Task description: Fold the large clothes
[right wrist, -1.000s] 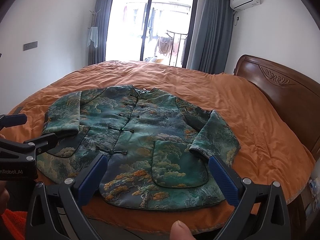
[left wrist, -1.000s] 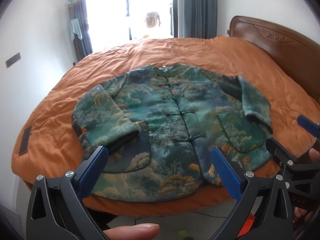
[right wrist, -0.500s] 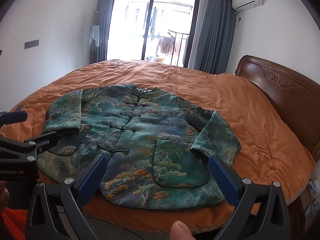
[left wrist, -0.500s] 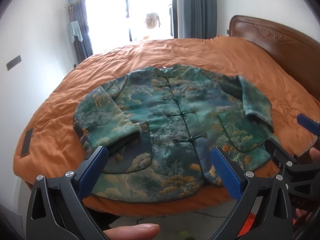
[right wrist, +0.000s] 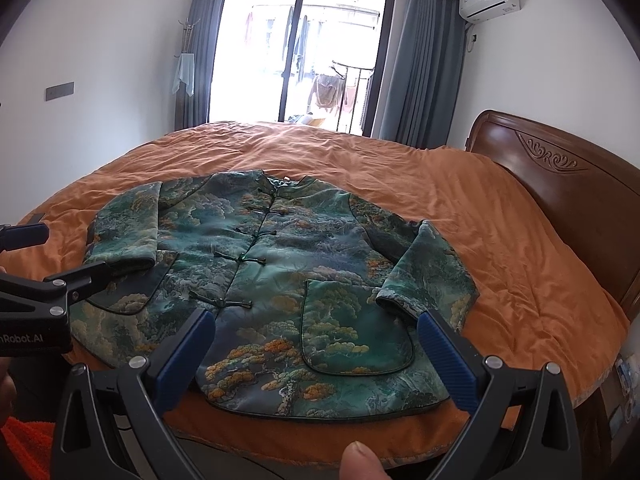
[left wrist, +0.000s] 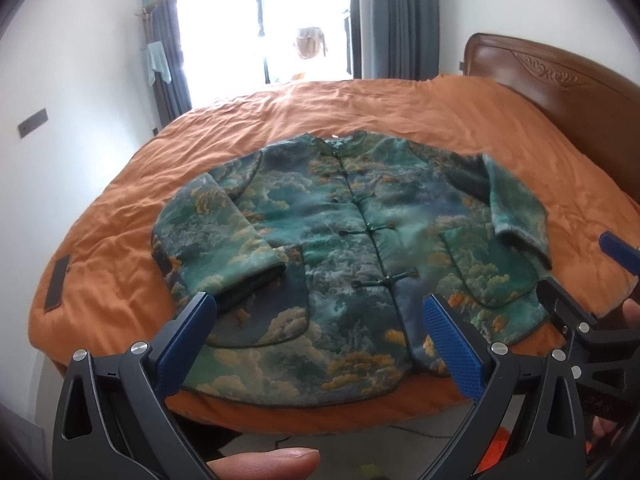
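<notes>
A green padded jacket [left wrist: 352,248] [right wrist: 280,280] with an orange tree and cloud print lies flat, front up and buttoned, near the front edge of an orange bed [left wrist: 360,104] [right wrist: 500,232]. Both sleeves are folded in over its sides. My left gripper [left wrist: 320,332] hovers open in front of the jacket's hem, holding nothing. My right gripper [right wrist: 316,348] is open too, above the hem on the jacket's right half, with nothing between its blue pads. Each gripper shows at the edge of the other's view.
A carved wooden headboard [right wrist: 560,184] rises at the right. Curtains and a bright glass door [right wrist: 296,56] stand behind the bed, white walls on both sides. A dark patch [left wrist: 58,280] sits on the bedcover's left edge. A person's thumb [left wrist: 264,460] shows below each gripper.
Both grippers have risen and tilted slightly, so the jacket sits a little lower in both views. The jacket has not moved and both grippers stay open.
</notes>
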`<state>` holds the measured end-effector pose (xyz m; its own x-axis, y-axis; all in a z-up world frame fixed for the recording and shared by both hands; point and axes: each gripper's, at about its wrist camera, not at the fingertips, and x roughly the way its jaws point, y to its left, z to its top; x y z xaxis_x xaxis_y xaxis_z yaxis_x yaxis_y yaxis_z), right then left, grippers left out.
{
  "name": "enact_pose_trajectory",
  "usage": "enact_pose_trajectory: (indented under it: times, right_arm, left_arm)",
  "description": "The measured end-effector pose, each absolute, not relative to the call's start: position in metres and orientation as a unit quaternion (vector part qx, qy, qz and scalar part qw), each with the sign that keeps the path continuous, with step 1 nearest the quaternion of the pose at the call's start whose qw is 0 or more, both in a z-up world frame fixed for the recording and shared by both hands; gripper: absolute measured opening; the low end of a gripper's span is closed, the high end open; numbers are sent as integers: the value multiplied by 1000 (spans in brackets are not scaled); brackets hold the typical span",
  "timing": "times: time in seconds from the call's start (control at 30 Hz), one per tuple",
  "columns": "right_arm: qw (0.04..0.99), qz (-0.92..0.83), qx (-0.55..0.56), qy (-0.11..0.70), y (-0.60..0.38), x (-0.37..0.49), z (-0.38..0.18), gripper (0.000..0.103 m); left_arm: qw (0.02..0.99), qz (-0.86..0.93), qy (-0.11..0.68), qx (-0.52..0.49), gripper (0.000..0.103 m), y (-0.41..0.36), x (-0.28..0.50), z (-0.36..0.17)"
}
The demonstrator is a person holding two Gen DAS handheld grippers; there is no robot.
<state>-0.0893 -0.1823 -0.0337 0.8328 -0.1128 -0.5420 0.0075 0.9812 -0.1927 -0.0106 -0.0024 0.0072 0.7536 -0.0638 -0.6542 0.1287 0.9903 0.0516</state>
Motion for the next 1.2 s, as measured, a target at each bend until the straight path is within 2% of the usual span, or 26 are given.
enact_pose_trajectory:
  times: [1.2]
  right_arm:
    - [952,-32,-104,287,-175,-90,-37,103]
  left_arm:
    - [936,-47,344,49,103,-1,-11,5]
